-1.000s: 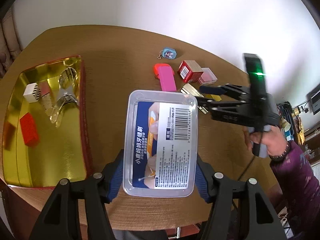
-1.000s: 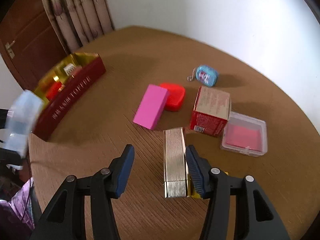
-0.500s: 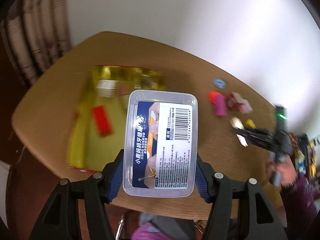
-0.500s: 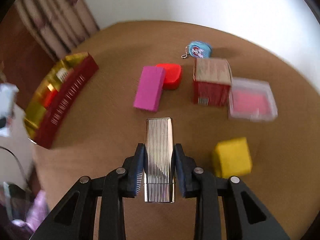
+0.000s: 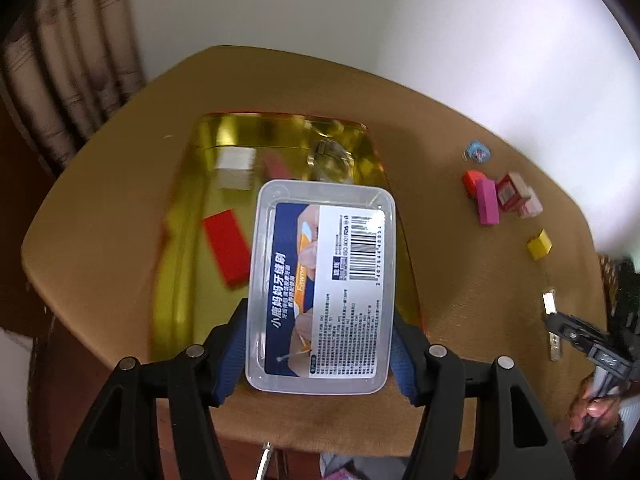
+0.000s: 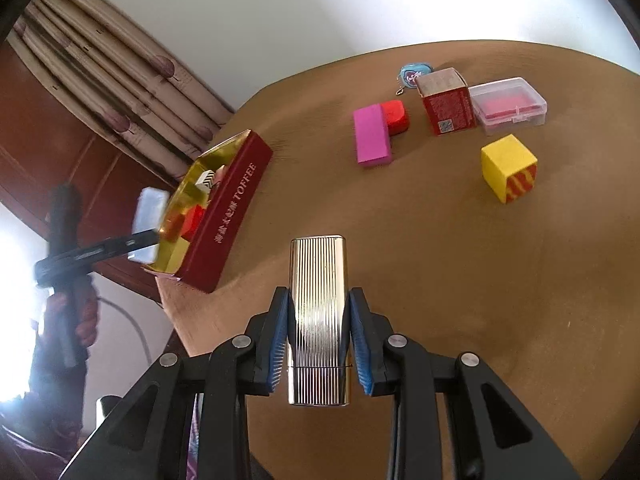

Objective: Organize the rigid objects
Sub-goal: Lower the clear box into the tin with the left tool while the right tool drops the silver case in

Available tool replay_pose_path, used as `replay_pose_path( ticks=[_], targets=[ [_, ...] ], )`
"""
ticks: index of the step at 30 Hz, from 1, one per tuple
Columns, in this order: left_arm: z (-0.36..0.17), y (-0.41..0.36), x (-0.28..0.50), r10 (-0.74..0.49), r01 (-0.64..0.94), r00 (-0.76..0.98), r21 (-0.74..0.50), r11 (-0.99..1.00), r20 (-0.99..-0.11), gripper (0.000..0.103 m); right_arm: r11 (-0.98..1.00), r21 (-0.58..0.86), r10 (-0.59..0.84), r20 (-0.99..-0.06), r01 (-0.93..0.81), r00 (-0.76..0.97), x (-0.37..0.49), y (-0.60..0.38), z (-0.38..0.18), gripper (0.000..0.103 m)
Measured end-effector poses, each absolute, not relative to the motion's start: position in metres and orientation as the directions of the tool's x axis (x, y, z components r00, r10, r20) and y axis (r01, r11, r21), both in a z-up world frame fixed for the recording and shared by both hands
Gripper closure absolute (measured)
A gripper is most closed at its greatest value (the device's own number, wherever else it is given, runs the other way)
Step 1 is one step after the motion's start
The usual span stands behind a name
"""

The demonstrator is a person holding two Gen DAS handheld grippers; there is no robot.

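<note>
My left gripper is shut on a clear plastic box with a blue label, held above the near end of the gold tin. Inside the tin lie a red block, a white block and a metal clip. My right gripper is shut on a ribbed silver case, lifted over the table. In the right wrist view the tin stands to the left, its red side reading TOFFEE, with the left gripper and its clear box just beyond its near corner.
On the round brown table lie a pink block, a red piece, a red carton, a clear box with pink contents, a yellow cube and a blue keychain. Curtains hang behind.
The right gripper shut on the silver case and lifted it off the table, rolling. The left gripper carried the clear box leftward until it hangs over the gold tin.
</note>
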State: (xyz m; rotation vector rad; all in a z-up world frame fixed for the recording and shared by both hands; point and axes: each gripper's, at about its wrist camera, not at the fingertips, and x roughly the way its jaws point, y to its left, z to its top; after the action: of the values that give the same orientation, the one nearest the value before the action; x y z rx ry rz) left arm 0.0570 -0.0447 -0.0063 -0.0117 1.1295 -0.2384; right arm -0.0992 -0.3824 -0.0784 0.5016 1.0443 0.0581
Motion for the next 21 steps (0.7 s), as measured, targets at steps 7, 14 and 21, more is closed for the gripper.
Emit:
replay_pose_path(
  ticks=[7, 14, 21],
  targets=[
    [-0.041, -0.067, 0.087, -0.206, 0.264, 0.325, -0.12, 0.957, -0.923, 0.04, 0.88, 0.433, 0.282, -0.807, 0.196, 0.518, -0.105, -0.39, -0.067, 0.076],
    [-0.06, -0.077, 0.097, -0.223, 0.302, 0.25, -0.143, 0.943, -0.942, 0.039, 0.886, 0.43, 0.287, -0.804, 0.176, 0.52, -0.104, -0.383, -0.057, 0.076],
    [-0.042, -0.06, 0.079, -0.274, 0.245, 0.324, -0.2, 0.949, -0.905, 0.039, 0.891, 0.437, 0.314, -0.785, 0.12, 0.534, -0.091, -0.364, -0.037, 0.076]
  ],
)
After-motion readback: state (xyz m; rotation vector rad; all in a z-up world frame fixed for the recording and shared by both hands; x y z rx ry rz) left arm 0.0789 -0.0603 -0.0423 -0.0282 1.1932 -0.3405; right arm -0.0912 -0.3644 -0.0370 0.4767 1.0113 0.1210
